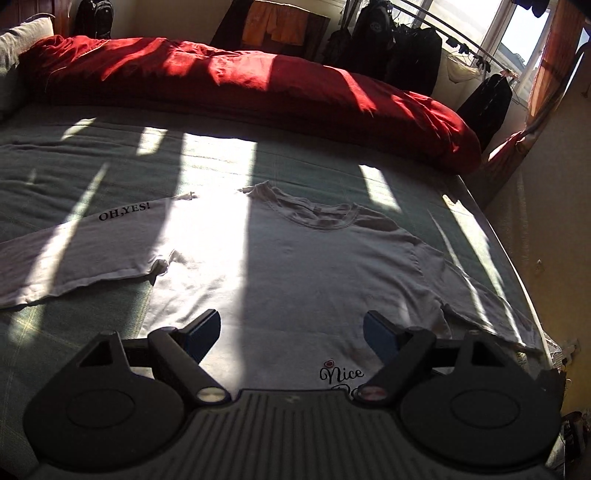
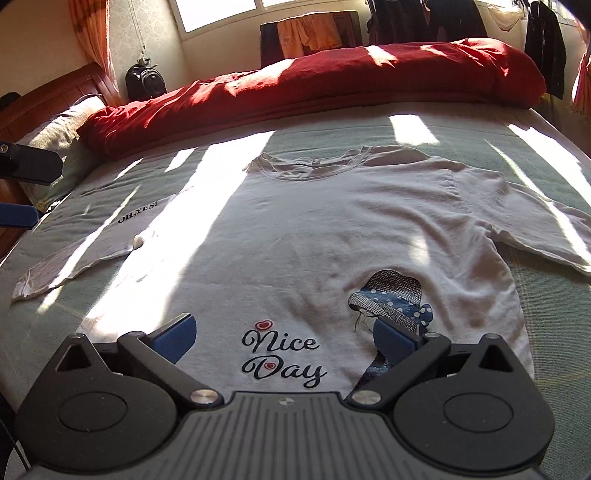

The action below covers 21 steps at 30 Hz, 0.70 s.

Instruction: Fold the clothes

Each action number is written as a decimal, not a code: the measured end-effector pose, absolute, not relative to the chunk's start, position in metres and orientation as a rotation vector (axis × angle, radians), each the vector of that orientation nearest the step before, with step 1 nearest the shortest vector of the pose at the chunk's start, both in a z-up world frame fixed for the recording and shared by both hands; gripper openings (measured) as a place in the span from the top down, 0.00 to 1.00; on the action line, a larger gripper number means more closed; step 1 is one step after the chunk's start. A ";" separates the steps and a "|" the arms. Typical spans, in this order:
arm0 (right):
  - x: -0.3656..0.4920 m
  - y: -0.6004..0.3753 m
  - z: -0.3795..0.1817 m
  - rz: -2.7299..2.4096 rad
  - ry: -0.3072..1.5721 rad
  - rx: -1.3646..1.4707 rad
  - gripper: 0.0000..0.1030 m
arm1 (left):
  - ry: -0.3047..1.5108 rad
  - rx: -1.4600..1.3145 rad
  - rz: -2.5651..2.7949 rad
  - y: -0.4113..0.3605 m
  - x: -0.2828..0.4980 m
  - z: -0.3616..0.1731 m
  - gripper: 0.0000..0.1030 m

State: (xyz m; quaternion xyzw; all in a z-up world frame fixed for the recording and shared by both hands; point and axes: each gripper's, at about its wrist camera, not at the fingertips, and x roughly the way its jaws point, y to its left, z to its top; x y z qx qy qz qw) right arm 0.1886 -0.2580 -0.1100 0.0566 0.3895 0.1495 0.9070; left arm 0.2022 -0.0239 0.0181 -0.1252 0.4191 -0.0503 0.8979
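Left wrist view, from left to right: a pillow [image 1: 22, 37] sits at the far left corner of the bed [image 1: 110, 162], and a rolled red duvet [image 1: 240, 81] runs along the far side, leaving the green cover in front of it bare up to the shirt. The white long-sleeved shirt [image 1: 295, 258] lies flat on the bed, front up, collar toward the duvet and hem toward the cameras, so its long axis runs away from the viewer. Its sleeve printed "OH,YES!" [image 1: 74, 254] stretches out to the left, reaching the picture's edge. The other sleeve [image 1: 491, 306] reaches the bed's right edge, beyond which dark clothes [image 1: 410, 51] hang on a rail by the window [image 1: 517, 33].

The left claw [image 1: 291, 328] hangs above the shirt's lower body, jaws spread wide, nothing between them. In the right wrist view the right claw [image 2: 284, 332] is likewise wide open and empty over the "Nice Day" print [image 2: 282, 358], with the hat picture just to its right.
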 end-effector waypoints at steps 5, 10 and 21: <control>0.161 -0.277 -0.110 0.202 0.859 0.106 0.00 | 0.835 -0.196 -0.097 -0.042 0.176 0.022 0.18; 0.144 -0.269 -0.126 0.151 0.901 0.051 0.00 | 0.818 -0.218 -0.092 -0.045 0.159 0.017 0.18; 0.141 -0.241 -0.168 0.131 0.927 -0.077 0.00 | 0.851 -0.206 -0.007 -0.039 0.151 -0.046 0.18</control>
